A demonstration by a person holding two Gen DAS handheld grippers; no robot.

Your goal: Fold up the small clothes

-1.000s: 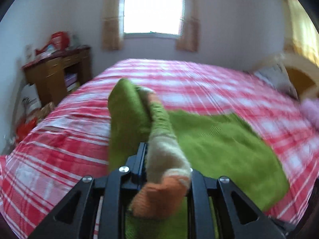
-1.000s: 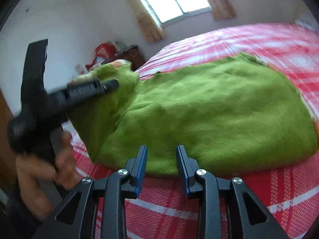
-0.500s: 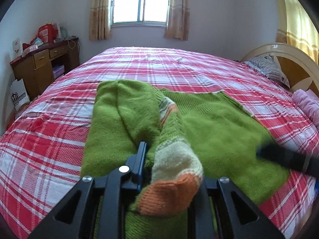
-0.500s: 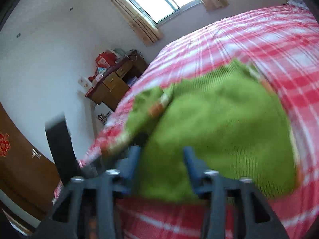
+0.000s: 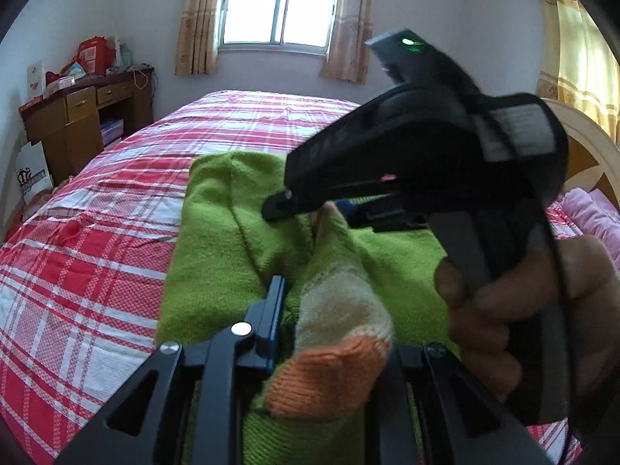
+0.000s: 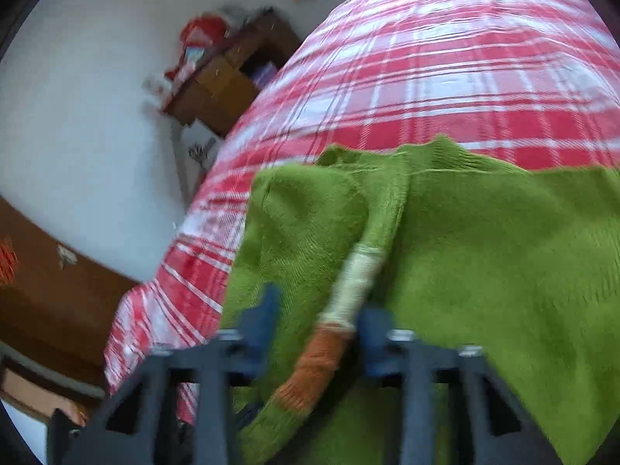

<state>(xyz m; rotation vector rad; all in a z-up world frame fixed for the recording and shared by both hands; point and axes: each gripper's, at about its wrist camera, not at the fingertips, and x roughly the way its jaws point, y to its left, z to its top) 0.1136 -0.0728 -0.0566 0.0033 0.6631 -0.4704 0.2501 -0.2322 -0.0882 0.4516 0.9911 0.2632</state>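
Note:
A green knitted sweater (image 5: 217, 248) lies on the red plaid bed (image 5: 97, 232); it also shows in the right wrist view (image 6: 503, 263). Its sleeve, with a cream band and orange cuff (image 5: 329, 376), is folded over the body. My left gripper (image 5: 333, 306) is shut on this sleeve near the cuff. My right gripper (image 5: 310, 205) reaches in from the right above the sleeve, farther up it. In the blurred right wrist view its open fingers (image 6: 316, 317) straddle the sleeve (image 6: 360, 271).
A wooden desk (image 5: 81, 124) with red items stands left of the bed by the wall. A window (image 5: 279, 4) is at the back. A headboard (image 5: 581, 147) and pink bedding (image 5: 596, 217) are at the right.
My right gripper has swung over from the sweater's front edge to the sleeve held by my left gripper. The left gripper has kept hold and lowered the sleeve onto the sweater.

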